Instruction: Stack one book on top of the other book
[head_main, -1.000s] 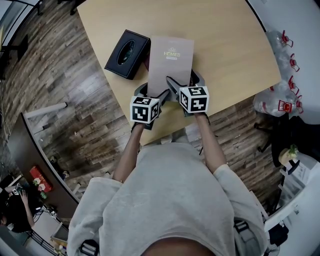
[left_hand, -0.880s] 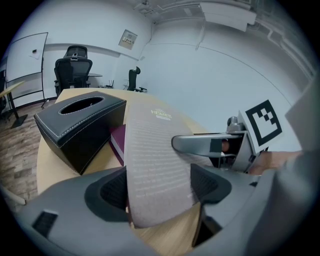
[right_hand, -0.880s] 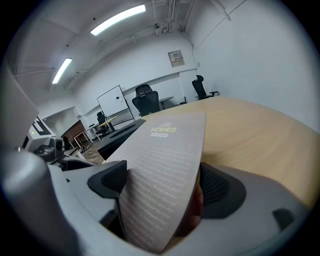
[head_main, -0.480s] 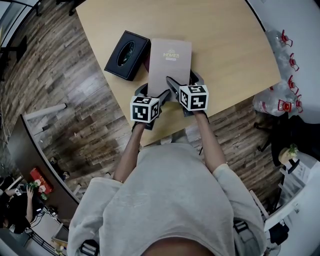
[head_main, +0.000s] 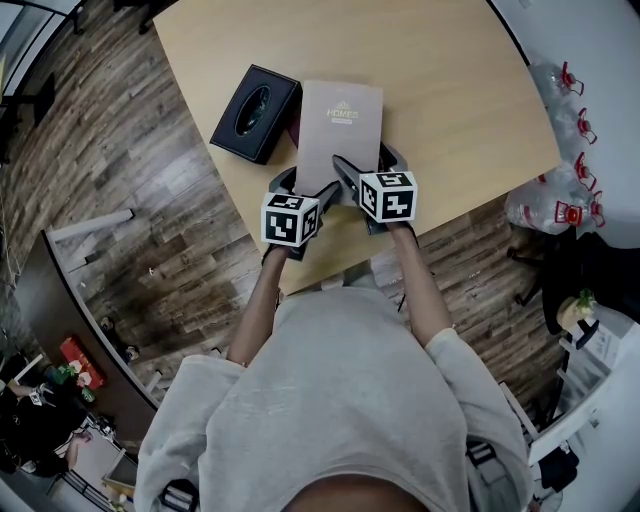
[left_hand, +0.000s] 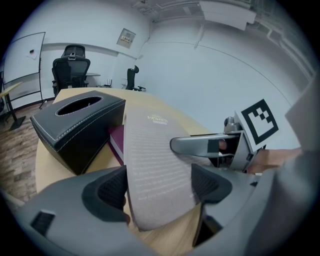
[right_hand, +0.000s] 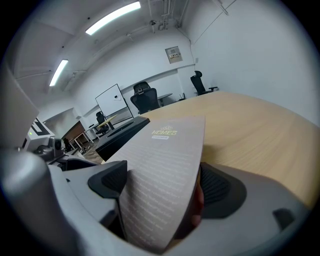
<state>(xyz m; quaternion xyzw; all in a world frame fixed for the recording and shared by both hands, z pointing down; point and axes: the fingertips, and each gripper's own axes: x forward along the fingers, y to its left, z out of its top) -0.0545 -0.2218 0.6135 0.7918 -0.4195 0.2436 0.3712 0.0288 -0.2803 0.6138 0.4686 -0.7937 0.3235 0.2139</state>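
Both the left gripper (head_main: 303, 185) and the right gripper (head_main: 370, 165) are still clamping the grey book (head_main: 340, 130), which is lying over the maroon book (head_main: 294, 128). It is barely shifting since a second ago, so the stacking is probably finishing.

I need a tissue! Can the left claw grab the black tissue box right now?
Probably not yet. The left claw is closed on the grey book, so it is busy. The tissue box sits close by with nothing between them, so after letting go it likely could.
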